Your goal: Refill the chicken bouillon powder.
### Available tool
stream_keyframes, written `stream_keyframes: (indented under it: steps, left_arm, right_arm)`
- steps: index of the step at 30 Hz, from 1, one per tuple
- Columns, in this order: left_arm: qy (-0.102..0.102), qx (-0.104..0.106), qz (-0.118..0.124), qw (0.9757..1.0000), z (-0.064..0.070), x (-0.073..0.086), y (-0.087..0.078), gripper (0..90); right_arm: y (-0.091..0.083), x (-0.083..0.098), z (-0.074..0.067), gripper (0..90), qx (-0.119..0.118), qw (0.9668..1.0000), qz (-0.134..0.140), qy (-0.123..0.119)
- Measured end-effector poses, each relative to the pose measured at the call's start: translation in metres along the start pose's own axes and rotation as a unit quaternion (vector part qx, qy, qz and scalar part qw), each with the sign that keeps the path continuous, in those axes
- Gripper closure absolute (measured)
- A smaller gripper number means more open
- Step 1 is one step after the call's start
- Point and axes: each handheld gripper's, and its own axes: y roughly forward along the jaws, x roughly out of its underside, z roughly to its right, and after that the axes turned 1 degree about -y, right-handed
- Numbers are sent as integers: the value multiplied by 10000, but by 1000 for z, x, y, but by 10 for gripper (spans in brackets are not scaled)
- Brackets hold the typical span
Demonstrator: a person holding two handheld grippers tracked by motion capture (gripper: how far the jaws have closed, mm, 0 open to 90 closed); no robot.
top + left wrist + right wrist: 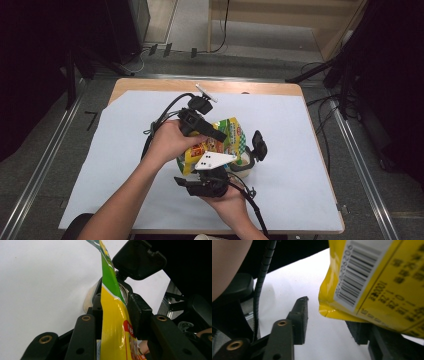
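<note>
Glossy yellow-and-green foil snack bag (113, 322), light, crinkly and likely slippery, hangs just above the white paper sheet (300, 150), pinched at its flat edge by the left gripper (115, 307), the safest hold, while the right gripper (329, 322) gapes just beneath it.

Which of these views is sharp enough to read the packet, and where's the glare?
High view: evenly lit but soft, print on the packet unreadable. Left gripper view: packet edge-on with a glossy highlight streak, white sheet washed out. Right gripper view: barcode readable though slightly blurred, small print smeared, glare along the packet's lower corner.
</note>
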Motion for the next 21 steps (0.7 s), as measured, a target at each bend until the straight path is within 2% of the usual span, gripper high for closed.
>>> stream_keyframes:
  steps: [4,11,15,19,21]
  left_arm:
    - [90,-15,-2,10000,1,4,0,722]
    - [34,153,-2,9999,-5,11,0,745]
    - [16,177,-34,9998,-7,14,0,747]
    - [56,256,-36,9996,-10,16,0,749]
    - [164,261,-62,9995,-10,17,1,752]
  right_arm:
    - [3,4,1,486,68,9999,-97,6]
    - [7,11,3,481,52,9998,-195,45]
    - [9,14,4,483,28,9997,-227,20]
    - [10,16,4,484,6,9997,-249,41]
    - [10,18,4,485,0,9996,-265,36]
